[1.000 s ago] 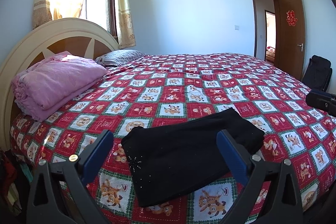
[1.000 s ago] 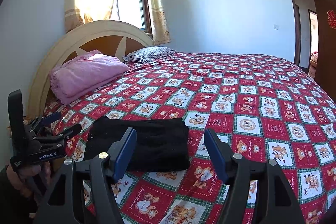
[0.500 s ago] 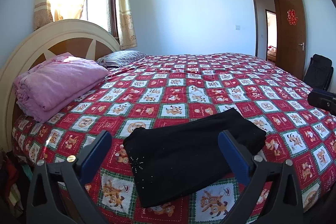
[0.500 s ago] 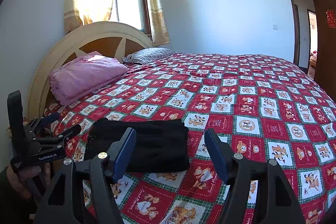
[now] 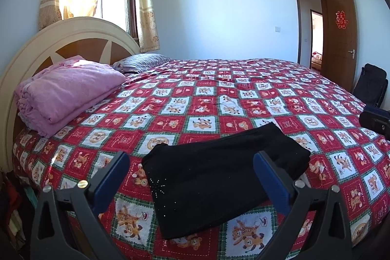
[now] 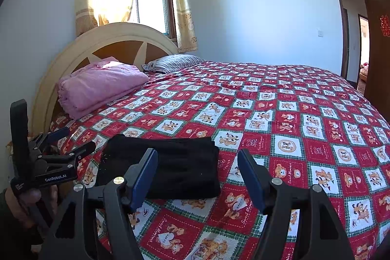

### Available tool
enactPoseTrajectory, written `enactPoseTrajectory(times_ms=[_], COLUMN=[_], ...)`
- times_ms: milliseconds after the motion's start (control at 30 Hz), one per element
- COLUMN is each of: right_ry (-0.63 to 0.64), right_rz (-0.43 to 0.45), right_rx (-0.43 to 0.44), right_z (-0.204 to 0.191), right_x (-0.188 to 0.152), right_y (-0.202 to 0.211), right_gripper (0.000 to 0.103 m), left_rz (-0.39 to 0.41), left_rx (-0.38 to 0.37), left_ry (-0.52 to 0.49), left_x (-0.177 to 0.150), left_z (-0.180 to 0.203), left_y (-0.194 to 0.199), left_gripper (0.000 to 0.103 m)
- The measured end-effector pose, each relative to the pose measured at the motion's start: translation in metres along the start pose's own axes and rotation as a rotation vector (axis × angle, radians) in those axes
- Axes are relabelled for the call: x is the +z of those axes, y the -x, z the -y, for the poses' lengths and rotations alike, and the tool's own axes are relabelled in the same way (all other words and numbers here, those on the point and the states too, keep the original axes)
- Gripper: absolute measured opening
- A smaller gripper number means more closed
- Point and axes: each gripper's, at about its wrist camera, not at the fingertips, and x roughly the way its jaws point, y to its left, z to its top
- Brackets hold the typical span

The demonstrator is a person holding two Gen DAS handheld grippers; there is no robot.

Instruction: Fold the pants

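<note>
Low in both frames, the black pants [image 5: 219,177] lie folded compact on the bed [image 5: 243,99] — left gripper [image 5: 190,177] and right gripper [image 6: 197,177] both wide and empty, so folding looks finished, needing at most a final smoothing.

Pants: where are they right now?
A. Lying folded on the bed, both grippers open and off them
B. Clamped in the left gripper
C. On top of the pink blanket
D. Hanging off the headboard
A: the pants lie as a flat folded bundle on the bed, and the left gripper and right gripper are both open, holding nothing.
</note>
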Motion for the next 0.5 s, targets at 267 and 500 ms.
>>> enactPoseTrajectory(times_ms=[267, 500], right_ry=[0.006, 0.015], right_rz=[-0.004, -0.016], right_rx=[0.0, 0.002], right_z=[0.0002, 0.0], right_x=[-0.0013, -0.006], right_y=[-0.0026, -0.0068], right_gripper=[0.07, 0.07], left_rz=[0.002, 0.007], left_rx=[0.008, 0.009], left_ry=[-0.012, -0.018], left_x=[-0.0002, -0.0001], left_z=[0.0007, 0.0], left_y=[0.0001, -0.0002], left_gripper=[0.103, 0.103])
